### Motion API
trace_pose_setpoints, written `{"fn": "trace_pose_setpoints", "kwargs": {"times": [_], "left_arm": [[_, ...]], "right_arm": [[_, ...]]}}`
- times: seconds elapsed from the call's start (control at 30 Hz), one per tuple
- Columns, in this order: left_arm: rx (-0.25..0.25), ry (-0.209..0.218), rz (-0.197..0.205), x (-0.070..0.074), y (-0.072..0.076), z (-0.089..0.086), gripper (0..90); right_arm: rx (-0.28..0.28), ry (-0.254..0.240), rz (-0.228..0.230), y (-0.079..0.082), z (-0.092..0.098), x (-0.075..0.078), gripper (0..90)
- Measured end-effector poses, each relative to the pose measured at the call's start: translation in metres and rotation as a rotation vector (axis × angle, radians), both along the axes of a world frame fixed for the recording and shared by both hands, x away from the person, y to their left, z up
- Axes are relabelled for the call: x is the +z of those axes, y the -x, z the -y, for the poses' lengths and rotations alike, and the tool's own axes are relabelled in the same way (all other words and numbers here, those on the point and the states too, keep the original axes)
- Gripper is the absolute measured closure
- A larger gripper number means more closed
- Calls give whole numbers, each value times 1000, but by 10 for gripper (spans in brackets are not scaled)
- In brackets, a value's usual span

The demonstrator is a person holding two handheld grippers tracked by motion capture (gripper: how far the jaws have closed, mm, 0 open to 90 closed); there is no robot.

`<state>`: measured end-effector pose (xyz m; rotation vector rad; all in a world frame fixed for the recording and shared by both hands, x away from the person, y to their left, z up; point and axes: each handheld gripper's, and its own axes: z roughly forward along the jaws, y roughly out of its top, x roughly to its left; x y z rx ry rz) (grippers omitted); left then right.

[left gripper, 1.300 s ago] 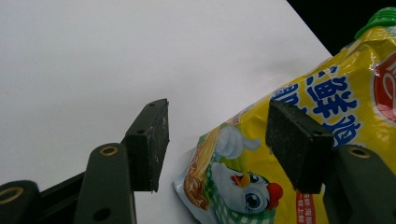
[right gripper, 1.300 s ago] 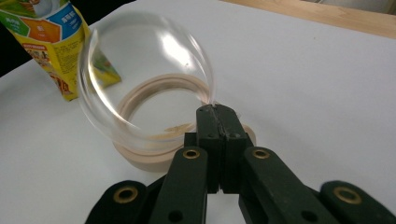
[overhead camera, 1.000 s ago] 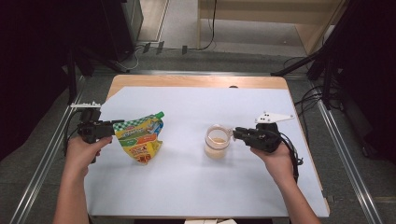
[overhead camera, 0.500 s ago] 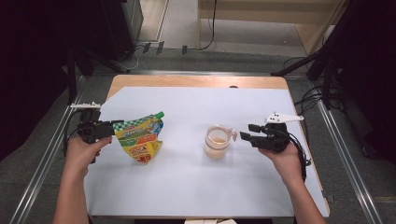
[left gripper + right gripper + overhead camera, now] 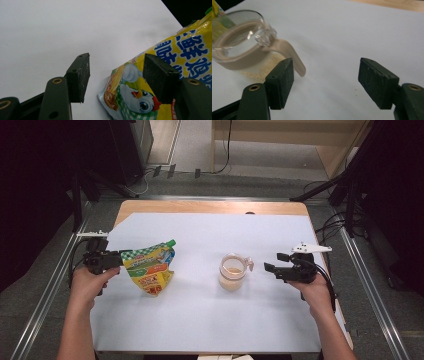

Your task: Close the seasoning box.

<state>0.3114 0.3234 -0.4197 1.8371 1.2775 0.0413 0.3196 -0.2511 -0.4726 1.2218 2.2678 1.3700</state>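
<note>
In the high view, a clear glass jar [image 5: 233, 272] with a beige band and handle stands on the white table cover [image 5: 210, 320], and everything else sits around it. The right gripper [image 5: 272, 262] hovers just to the right of the jar, apart from its handle, its jaws spread with nothing between them; they have just been opening. Well to the left of the jar lies a yellow seasoning pouch [image 5: 150, 267] with a green cap, and the left gripper [image 5: 119, 260] meets the pouch's far edge from the jar. In the left gripper view, the pouch [image 5: 155, 82] shows a cartoon chicken and blue lettering; its corner sits between the two black pads, the right-hand pad lying over the pouch's face and the left-hand pad standing clear of it, so the jaws are parted and not pressing it. In the right gripper view, the jar [image 5: 239, 47] stands up and to the left of the jaws, its beige handle [image 5: 292, 58] reaching down beside the left-hand pad, and the wide gap between the pads holds only bare cover [image 5: 362, 30].
</note>
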Motion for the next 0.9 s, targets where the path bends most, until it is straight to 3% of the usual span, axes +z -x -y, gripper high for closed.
{"fn": "trace_pose_setpoints", "kwargs": {"times": [0.13,0.4,0.9], "left_arm": [[0,-3,0,-1,0,0,392],[-1,-7,-2,-5,-1,1,389],[6,0,-13,-11,-4,1,368]], "right_arm": [[-15,33,13,-1,7,-5,287],[-61,36,-2,-6,18,-14,264],[-57,88,-39,-11,7,-27,262]]}}
